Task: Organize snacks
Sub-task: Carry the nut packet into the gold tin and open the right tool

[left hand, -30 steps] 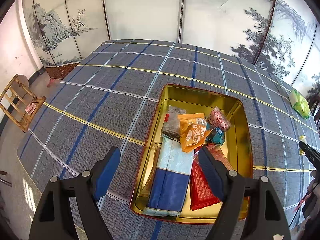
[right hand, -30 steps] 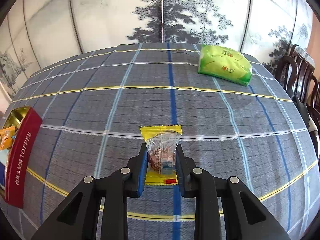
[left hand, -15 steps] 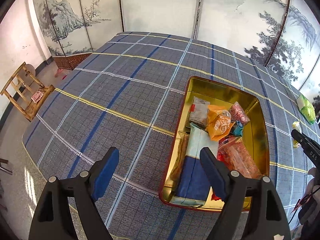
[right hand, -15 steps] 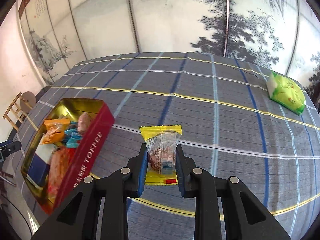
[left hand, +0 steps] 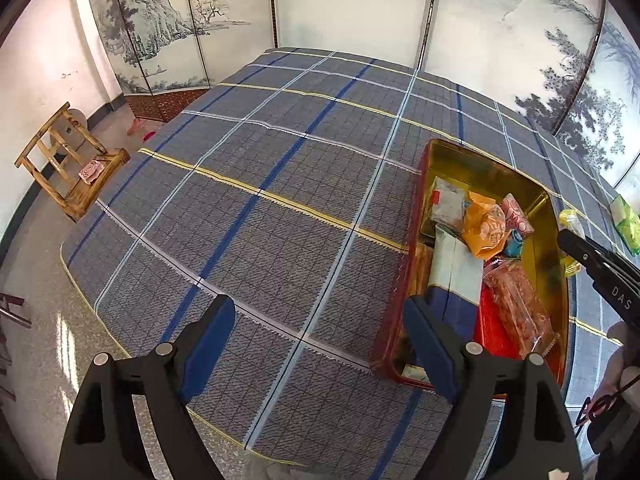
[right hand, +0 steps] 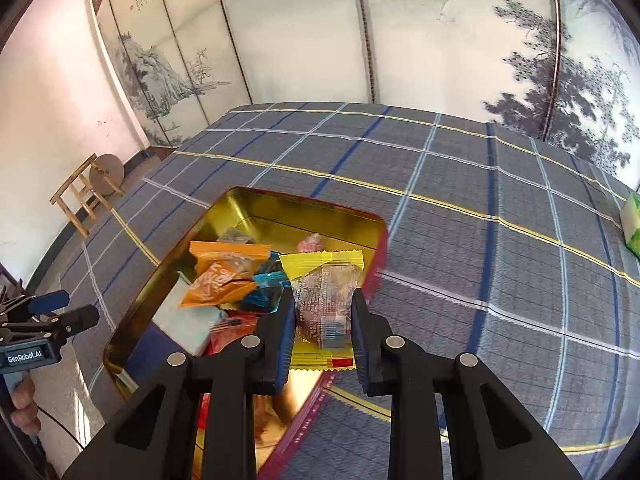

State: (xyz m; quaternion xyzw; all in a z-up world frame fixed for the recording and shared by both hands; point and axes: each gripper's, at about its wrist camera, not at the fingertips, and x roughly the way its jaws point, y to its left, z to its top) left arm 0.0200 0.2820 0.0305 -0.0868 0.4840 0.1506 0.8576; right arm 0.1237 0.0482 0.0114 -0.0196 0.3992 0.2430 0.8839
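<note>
My right gripper [right hand: 322, 322] is shut on a clear snack packet with yellow ends [right hand: 324, 300] and holds it above the right rim of a red tin with a gold inside [right hand: 280, 212]. The tin holds several snacks, among them an orange packet [right hand: 218, 280] and a blue-and-white pack [left hand: 454, 276]. In the left wrist view the tin [left hand: 472, 160] lies at the right, and the right gripper [left hand: 596, 268] comes in over its far rim with the yellow packet [left hand: 570, 220]. My left gripper [left hand: 320, 340] is open and empty, left of the tin near the table's front edge.
A green snack bag [right hand: 632, 224] lies on the plaid tablecloth far right, also in the left wrist view [left hand: 626, 224]. A wooden stool [left hand: 68, 160] stands on the floor left of the table. Painted folding screens stand behind the table.
My right gripper has swung left with the yellow packet, from open cloth to over the tin's rim. My left gripper has drawn back to the left, away from the tin.
</note>
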